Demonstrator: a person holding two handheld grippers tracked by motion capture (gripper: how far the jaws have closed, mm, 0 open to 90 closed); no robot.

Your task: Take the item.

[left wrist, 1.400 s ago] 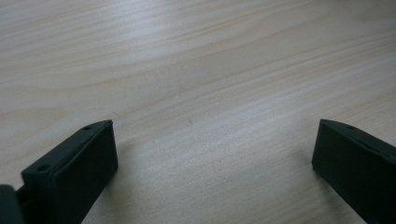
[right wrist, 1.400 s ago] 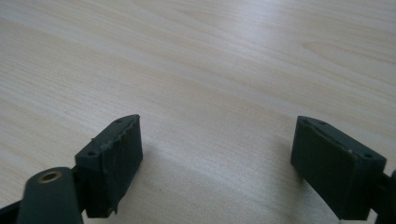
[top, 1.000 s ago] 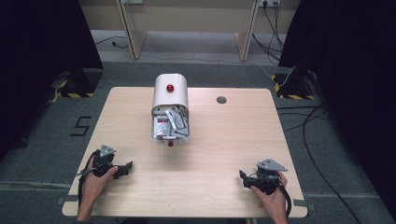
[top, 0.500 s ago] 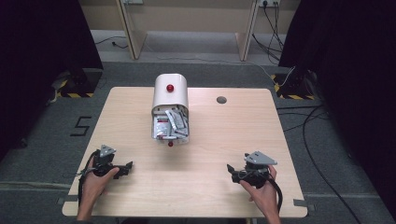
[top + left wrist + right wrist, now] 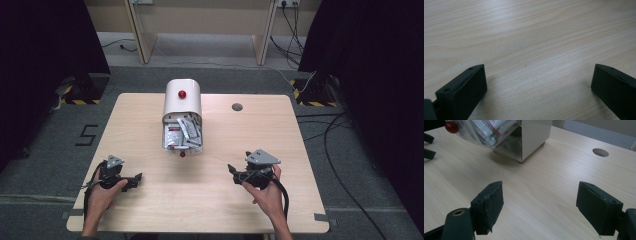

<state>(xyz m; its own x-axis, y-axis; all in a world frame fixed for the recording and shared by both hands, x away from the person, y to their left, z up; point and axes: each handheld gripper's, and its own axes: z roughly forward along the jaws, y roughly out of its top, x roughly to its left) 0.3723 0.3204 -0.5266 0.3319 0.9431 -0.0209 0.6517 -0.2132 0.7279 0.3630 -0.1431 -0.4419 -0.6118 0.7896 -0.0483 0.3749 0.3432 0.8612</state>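
Pale wood covers the table [image 5: 150, 125], and a white box [image 5: 182, 97] with a rounded top stands near its twelve o'clock side, a red knob [image 5: 182, 94] on its curved top. A clear drawer [image 5: 182, 135] tips out of the box toward six o'clock, packed with small packets [image 5: 180, 132], with a second red knob [image 5: 182, 154] at its front lip. A round hole [image 5: 237, 106] sits in the tabletop at about two o'clock from the box.

From above, the left gripper [image 5: 136, 178] rests on the table at about seven o'clock from the box, held by the left hand [image 5: 102, 187]. In its own view, its jaws stand wide apart over bare wood.

At about five o'clock from the box, the right hand [image 5: 265, 192] holds the right gripper [image 5: 232, 170], which points toward the drawer. Its own view shows its jaws spread wide with nothing between them, and the box [image 5: 534, 135] and tilted drawer [image 5: 486, 132] lie ahead at eleven o'clock, well apart from them.
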